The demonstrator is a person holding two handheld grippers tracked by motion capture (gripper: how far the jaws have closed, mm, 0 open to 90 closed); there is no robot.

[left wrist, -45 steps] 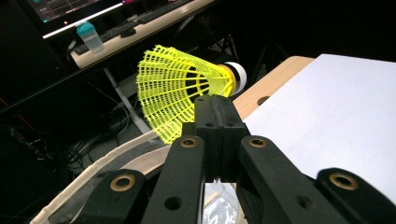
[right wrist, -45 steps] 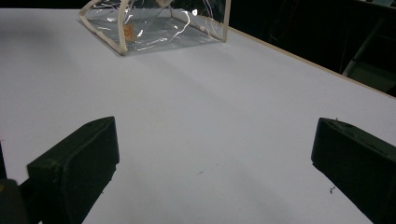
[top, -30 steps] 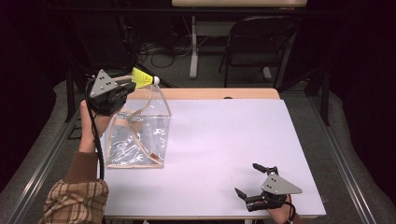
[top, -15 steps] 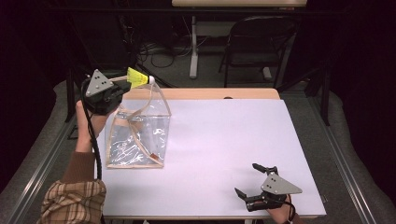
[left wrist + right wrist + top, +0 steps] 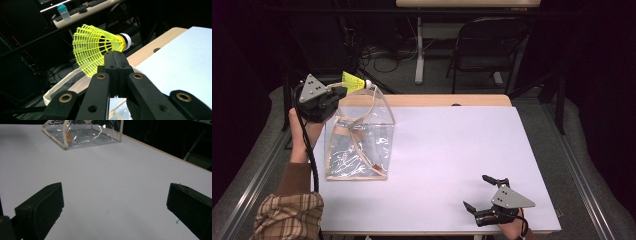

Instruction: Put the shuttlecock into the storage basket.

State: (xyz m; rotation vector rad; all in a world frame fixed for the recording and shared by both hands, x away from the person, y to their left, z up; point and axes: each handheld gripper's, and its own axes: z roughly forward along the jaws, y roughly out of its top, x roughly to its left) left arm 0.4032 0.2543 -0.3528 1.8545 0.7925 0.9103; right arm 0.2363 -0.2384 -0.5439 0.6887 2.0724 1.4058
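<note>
Your left hand-held gripper (image 5: pixel 115 58) is clenched on the yellow shuttlecock (image 5: pixel 96 48), just above the clear bag's (image 5: pixel 359 142) far corner. It's feather-light with a springy, crushable skirt; grip gently near the cork. Your right hand-held gripper (image 5: pixel 484 192) rests released.

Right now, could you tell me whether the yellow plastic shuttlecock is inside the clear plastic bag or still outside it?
Outside. The yellow plastic shuttlecock is pinched by its skirt in the left tongs, held above the far rim of the clear plastic bag.
</note>
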